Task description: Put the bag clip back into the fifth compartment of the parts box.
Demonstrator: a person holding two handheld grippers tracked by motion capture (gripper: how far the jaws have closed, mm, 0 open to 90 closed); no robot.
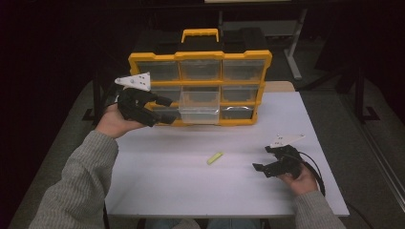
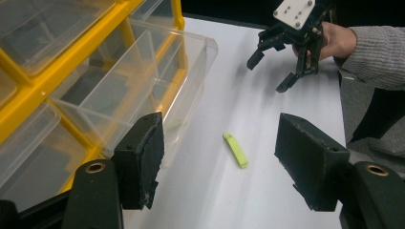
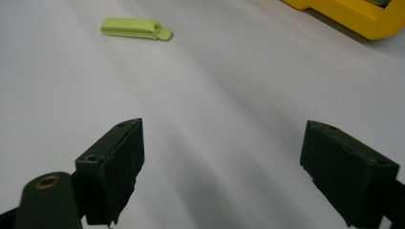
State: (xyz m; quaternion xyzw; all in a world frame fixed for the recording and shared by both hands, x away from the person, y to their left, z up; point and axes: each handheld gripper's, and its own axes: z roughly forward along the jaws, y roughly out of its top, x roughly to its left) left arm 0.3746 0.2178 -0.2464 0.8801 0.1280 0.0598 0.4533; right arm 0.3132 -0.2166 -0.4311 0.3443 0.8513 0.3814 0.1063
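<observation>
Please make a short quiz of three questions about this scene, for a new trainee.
1. True or false: the right gripper holds the green clip.
2. Which drawer of the yellow organizer is pulled out? A: top left. B: bottom middle. C: top right.
3. Fill in: the left gripper has its jaws ____, with nothing between them.

Key
1. False; the clip lies alone on the table.
2. B.
3. open.
</observation>
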